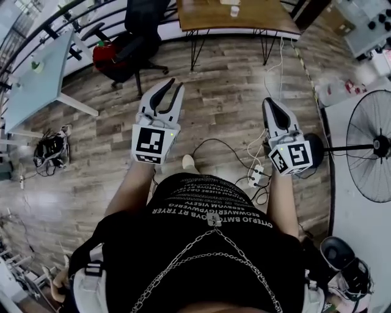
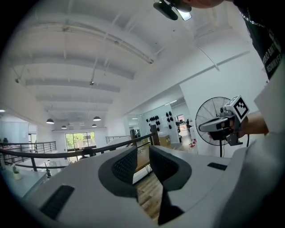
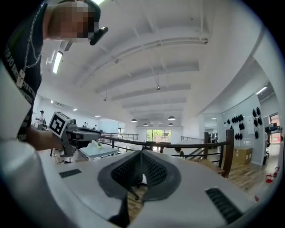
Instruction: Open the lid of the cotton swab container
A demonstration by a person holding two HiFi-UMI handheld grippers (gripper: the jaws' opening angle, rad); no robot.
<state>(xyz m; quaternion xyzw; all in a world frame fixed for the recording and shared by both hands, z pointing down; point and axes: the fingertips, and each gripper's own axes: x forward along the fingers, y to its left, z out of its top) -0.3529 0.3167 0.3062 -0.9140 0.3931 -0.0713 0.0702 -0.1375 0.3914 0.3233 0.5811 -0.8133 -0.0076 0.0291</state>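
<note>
Evidently nothing is done yet: the left tool (image 1: 176, 85) hangs over the floor (image 1: 226, 116), jaws slightly apart and empty, the right tool (image 1: 269, 101) is closed on nothing, and the cotton swab container appears in no view, so opening its lid remains.

Office (wooden desk (image 1: 208, 17), swivel chair (image 1: 135, 38)).

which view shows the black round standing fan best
Head view: the black round standing fan is large at right, cage and pole clear. Left gripper view shows it small and far. Right gripper view lacks it.
</note>
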